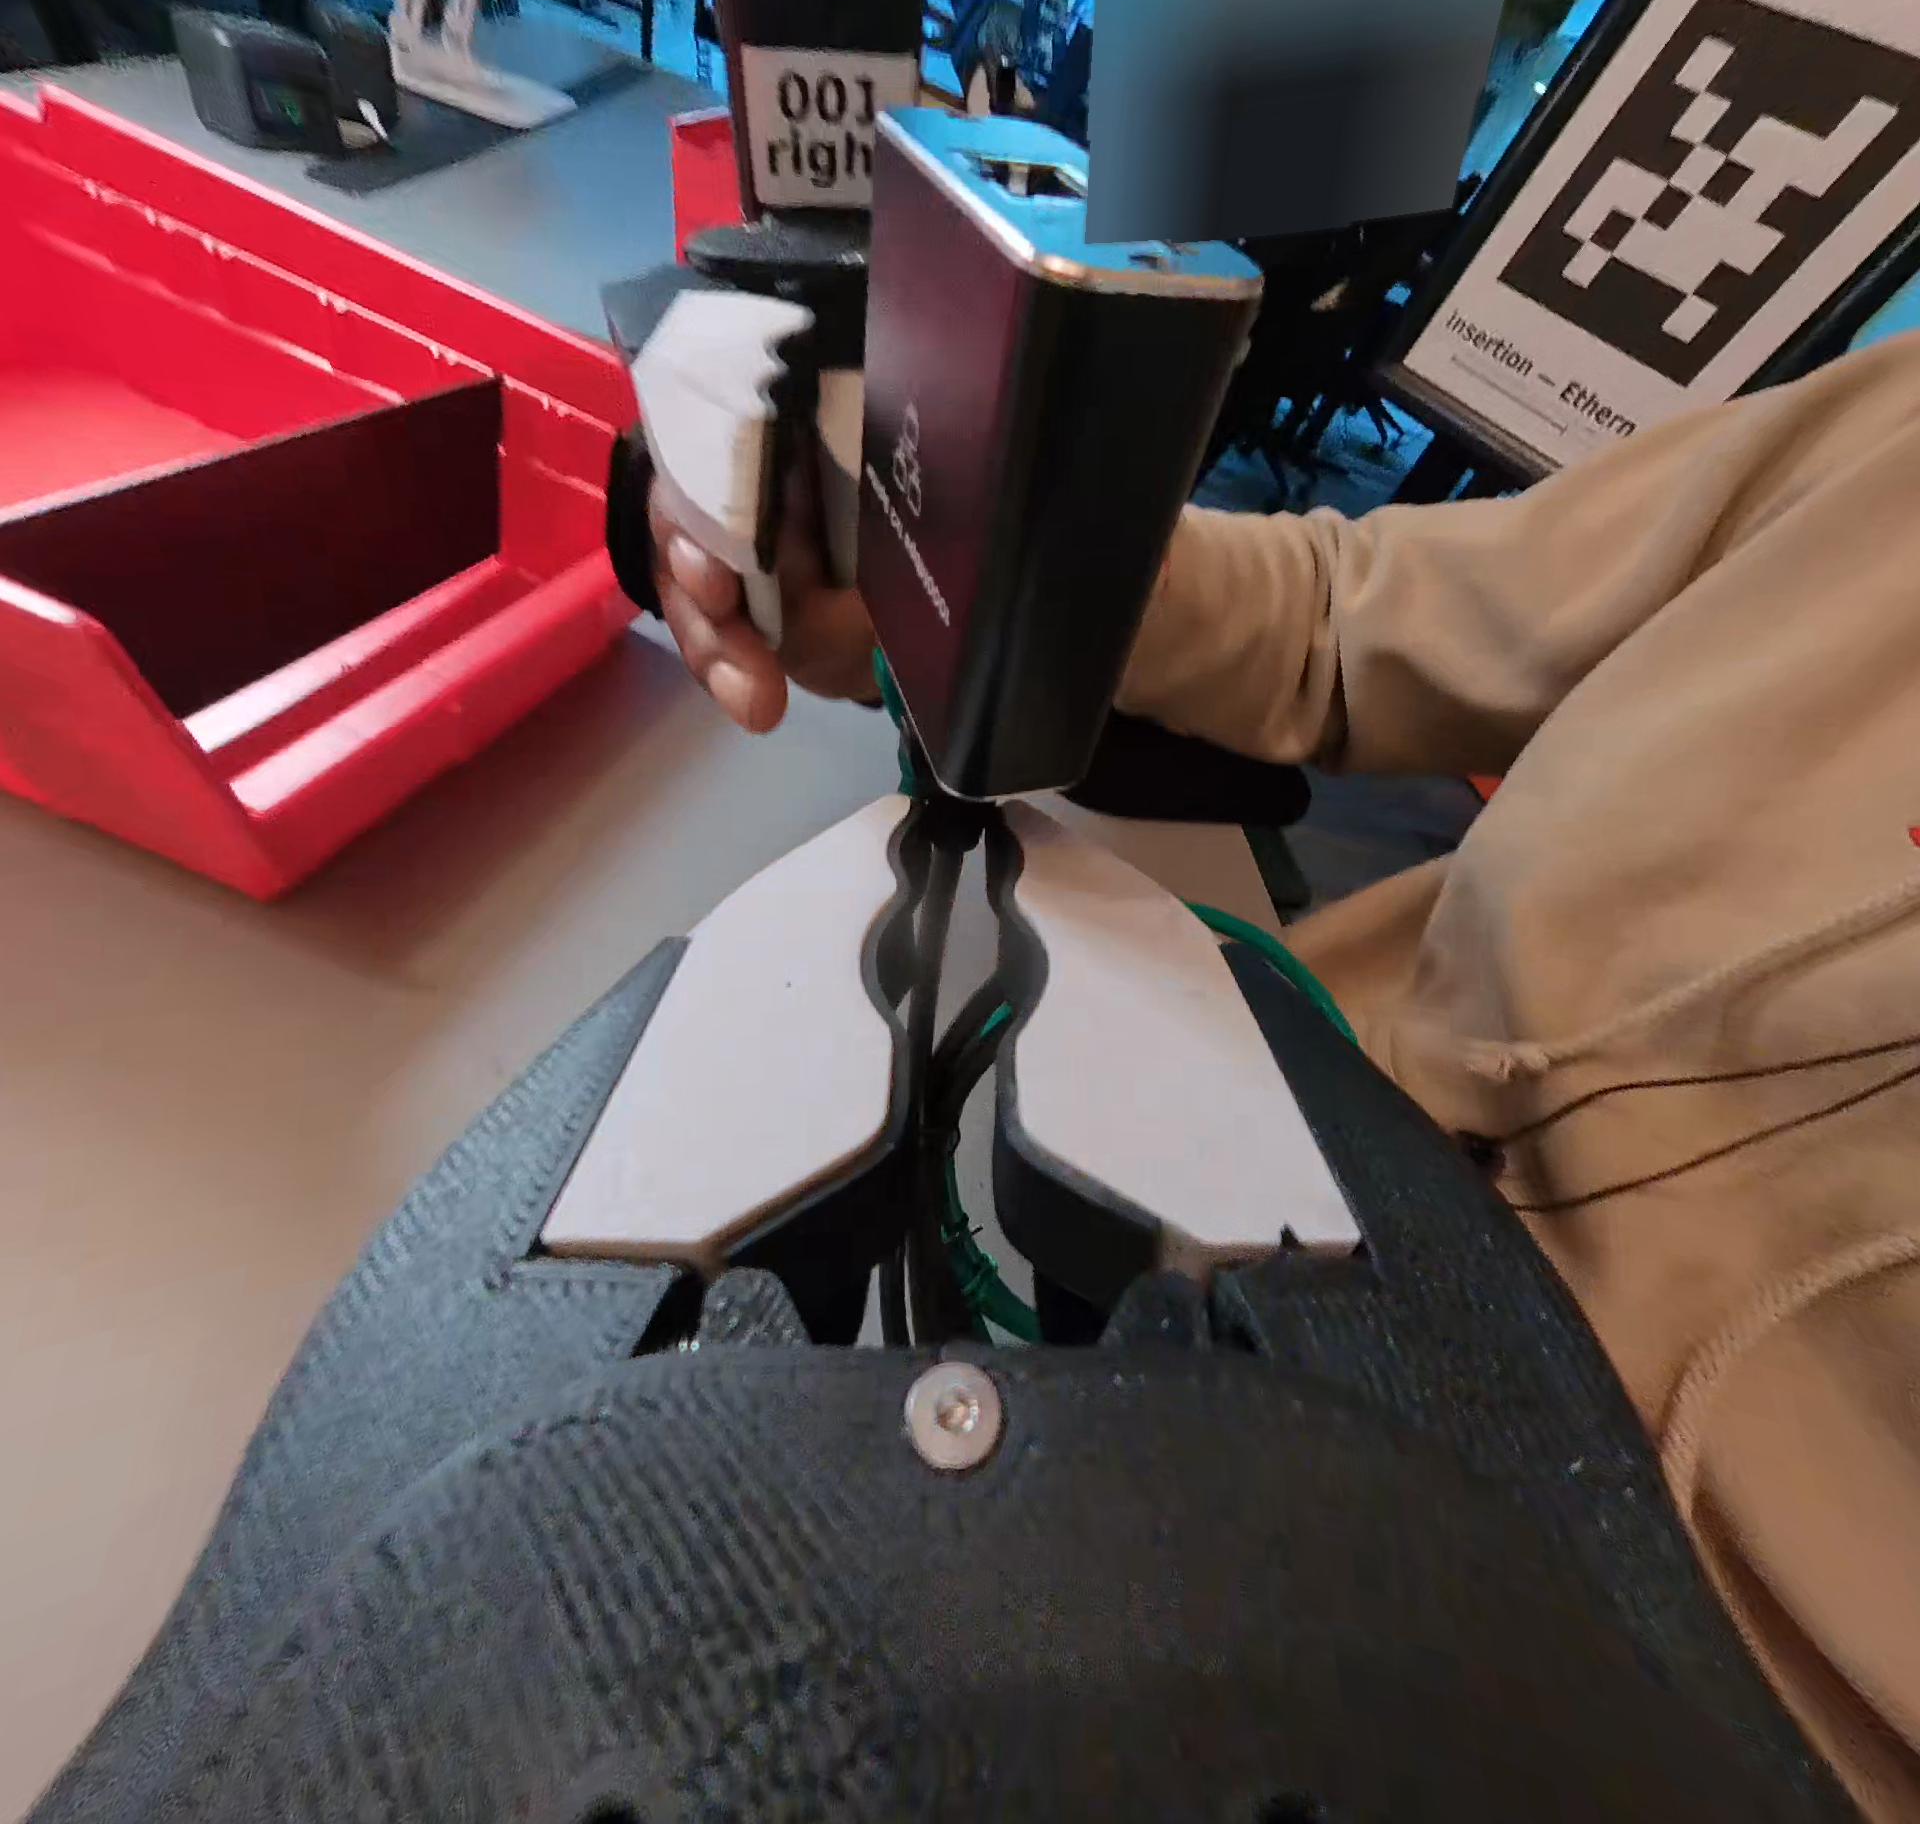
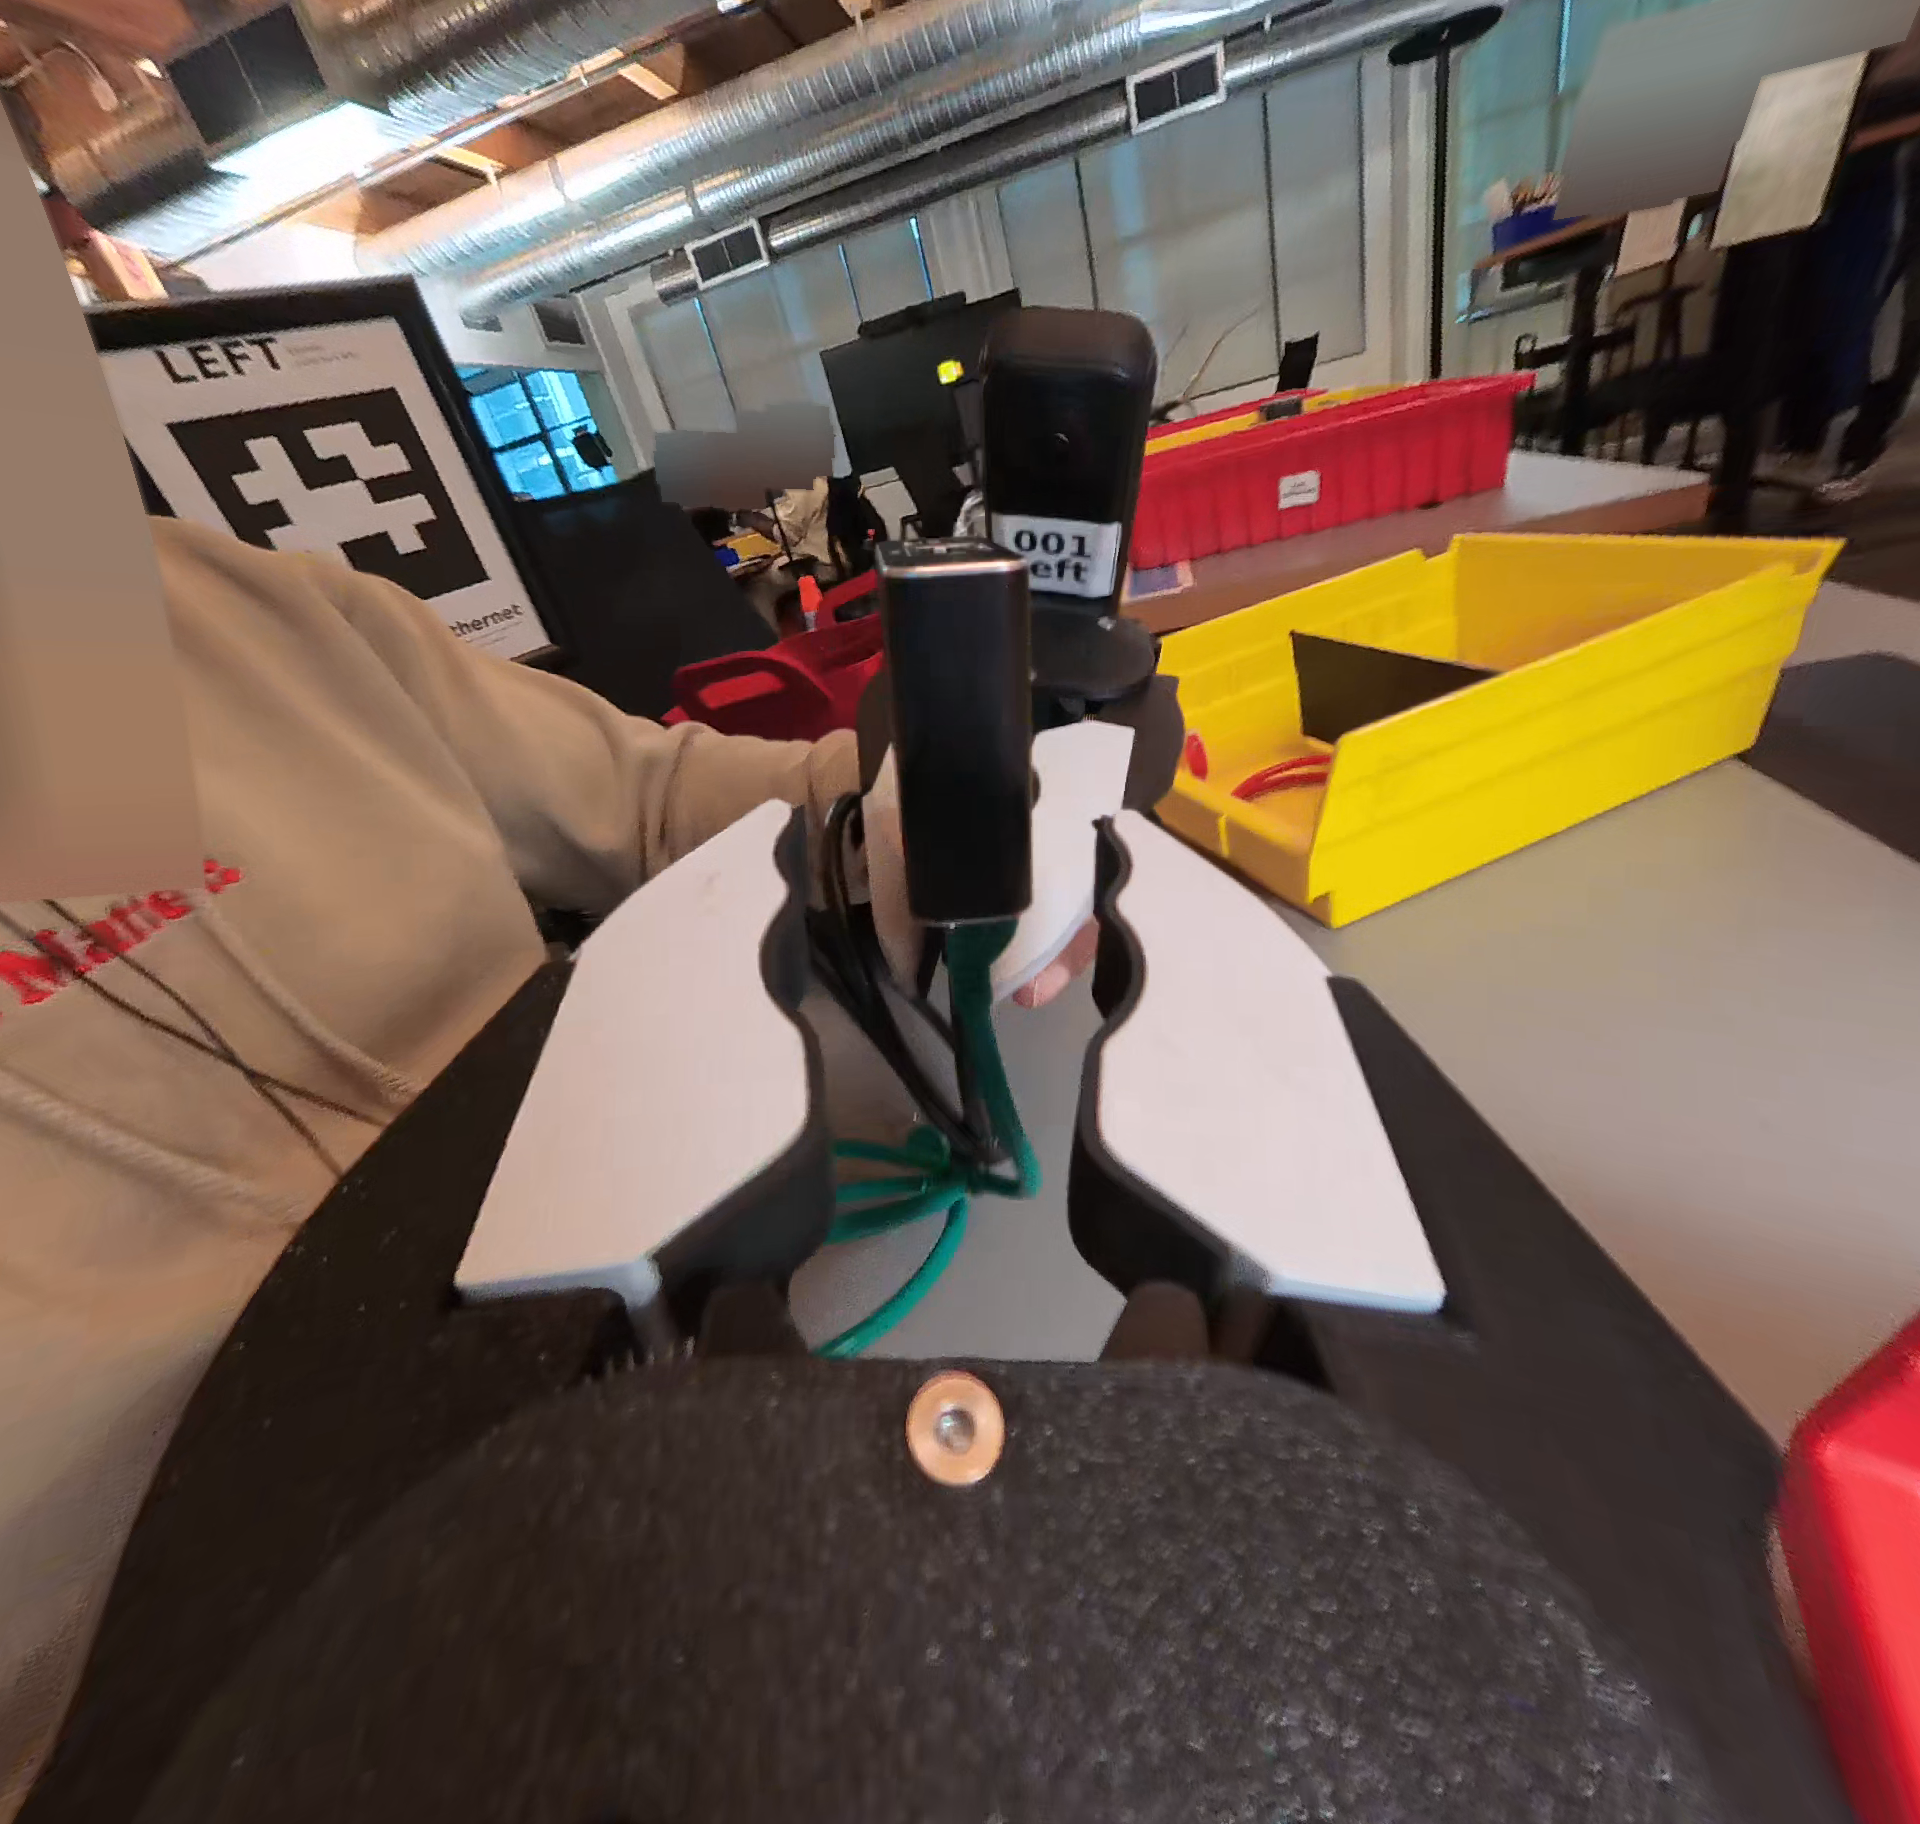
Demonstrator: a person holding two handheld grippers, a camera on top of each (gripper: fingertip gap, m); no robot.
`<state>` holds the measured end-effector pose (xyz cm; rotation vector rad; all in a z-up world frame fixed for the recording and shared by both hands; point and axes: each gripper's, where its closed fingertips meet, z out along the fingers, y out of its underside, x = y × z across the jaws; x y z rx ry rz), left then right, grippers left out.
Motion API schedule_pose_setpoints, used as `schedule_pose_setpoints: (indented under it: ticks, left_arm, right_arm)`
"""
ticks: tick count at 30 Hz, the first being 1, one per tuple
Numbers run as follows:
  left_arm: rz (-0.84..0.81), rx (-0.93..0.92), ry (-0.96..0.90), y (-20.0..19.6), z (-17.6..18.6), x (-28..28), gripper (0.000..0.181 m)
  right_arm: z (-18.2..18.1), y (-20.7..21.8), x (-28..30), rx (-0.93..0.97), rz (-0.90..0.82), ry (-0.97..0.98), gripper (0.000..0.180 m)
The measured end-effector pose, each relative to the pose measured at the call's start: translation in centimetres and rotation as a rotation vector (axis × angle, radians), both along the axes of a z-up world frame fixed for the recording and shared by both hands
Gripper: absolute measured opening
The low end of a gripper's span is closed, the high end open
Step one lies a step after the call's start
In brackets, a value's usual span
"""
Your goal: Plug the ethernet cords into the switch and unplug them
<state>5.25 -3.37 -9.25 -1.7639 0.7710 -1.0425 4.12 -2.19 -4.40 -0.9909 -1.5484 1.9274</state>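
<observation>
The switch [image 1: 1039,486], a dark metal box, is standing upright above the table [image 1: 260,1099], its lower end sitting at the tips of the left gripper [image 1: 951,818]. That gripper's fingers are closing on a black cable [image 1: 925,953] leaving the switch's base. A green ethernet cord [image 2: 977,1036] is hanging from the switch toward 6 o'clock. The right gripper [image 2: 940,839] is standing open, the switch between its fingertips untouched. A red bin [image 1: 208,579] is lying at 10 o'clock in the left wrist view, a yellow bin [image 2: 1507,735] at 2 o'clock in the right.
</observation>
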Motion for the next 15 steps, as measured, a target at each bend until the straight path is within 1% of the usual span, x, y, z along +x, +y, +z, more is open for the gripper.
schedule_pose_setpoints:
  ticks: [1, 3, 5, 7, 8, 11, 13, 15]
  left_arm:
    - [0.002, 0.021, -0.014, 0.1, 0.4, 0.2, 0.011]
    - [0.002, 0.048, -0.025, 0.1, 0.8, 0.8, 0.011]
    - [0.021, 0.084, -0.015, 0.3, 1.4, 0.8, 0.011]
    - [0.076, 0.157, 0.006, 0.7, 2.6, 0.1, 0.02]
    - [0.123, 0.208, 0.032, 1.0, 3.3, -0.7, 0.025]
    - [0.316, 0.394, 0.129, 2.5, 6.4, -4.4, 0.023]
    - [0.399, 0.469, 0.175, 2.9, 8.5, -6.3, 0.027]
    - [0.484, 0.53, 0.18, 3.1, 10.9, -7.8, 0.027]
  right_arm:
    - [0.3, -0.3, -0.4, 0.026, -0.021, 0.016, 0.047]
    - [1.0, -1.0, -0.6, 0.09, -0.046, 0.062, 0.025]
    - [1.8, -1.4, -0.4, 0.149, -0.054, 0.068, 0.024]
    - [2.7, -1.4, 0.2, 0.23, -0.073, 0.073, 0.024]
    - [3.2, -1.4, 0.7, 0.27, -0.079, 0.074, 0.024]
    - [5.0, -1.4, 1.8, 0.408, -0.117, 0.086, 0.024]
    - [5.9, -1.5, 2.5, 0.492, -0.127, 0.086, 0.024]
    - [6.7, -1.6, 2.7, 0.566, -0.133, 0.076, 0.024]
